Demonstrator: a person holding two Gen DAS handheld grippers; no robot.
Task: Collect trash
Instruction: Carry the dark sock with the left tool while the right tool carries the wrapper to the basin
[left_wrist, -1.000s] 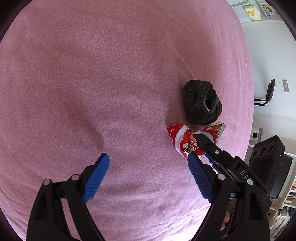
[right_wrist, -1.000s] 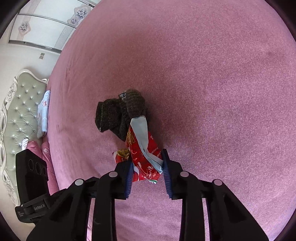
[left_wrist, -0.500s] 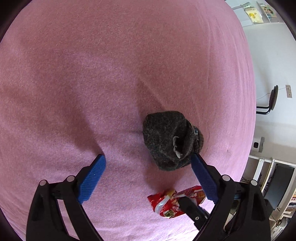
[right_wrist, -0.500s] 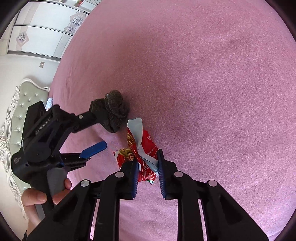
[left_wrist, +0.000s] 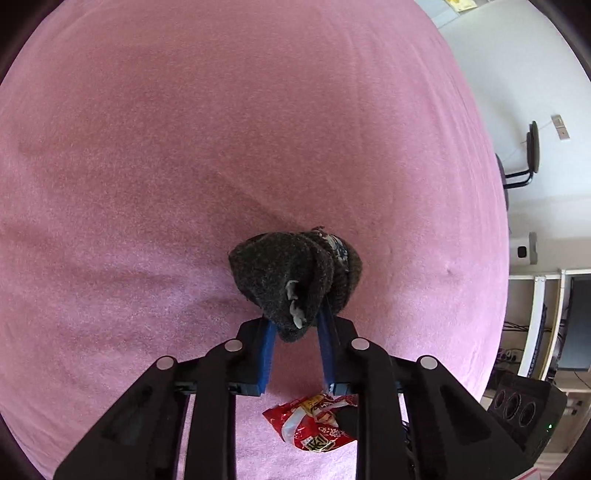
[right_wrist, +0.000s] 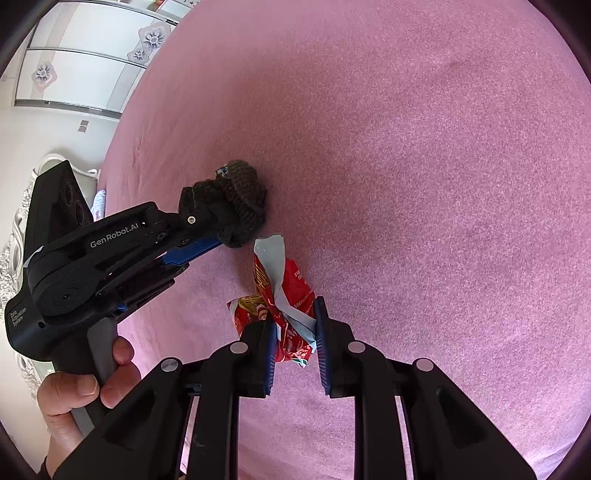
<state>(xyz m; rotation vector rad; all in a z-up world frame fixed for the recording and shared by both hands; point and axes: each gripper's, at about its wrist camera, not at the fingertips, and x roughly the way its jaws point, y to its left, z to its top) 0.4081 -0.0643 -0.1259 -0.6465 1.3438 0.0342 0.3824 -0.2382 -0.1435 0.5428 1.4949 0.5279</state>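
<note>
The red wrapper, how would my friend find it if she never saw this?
Start with the big pink blanket. Near its middle, two grippers meet; the right gripper pinches a crinkly red snack wrapper with a silvery torn edge. The dark woolly sock beside it is fuzzy; only the wrapper is shiny red.

Your left gripper clamps the dark knitted sock bundle on the pink bedspread; a red snack wrapper lies below it.

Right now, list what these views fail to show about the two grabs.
- Red snack wrapper: left wrist view, right side hidden by the gripper frame.
- Wrapper print: right wrist view, too small to read.
- Dark knitted bundle: right wrist view, near side hidden by the left gripper.
</note>
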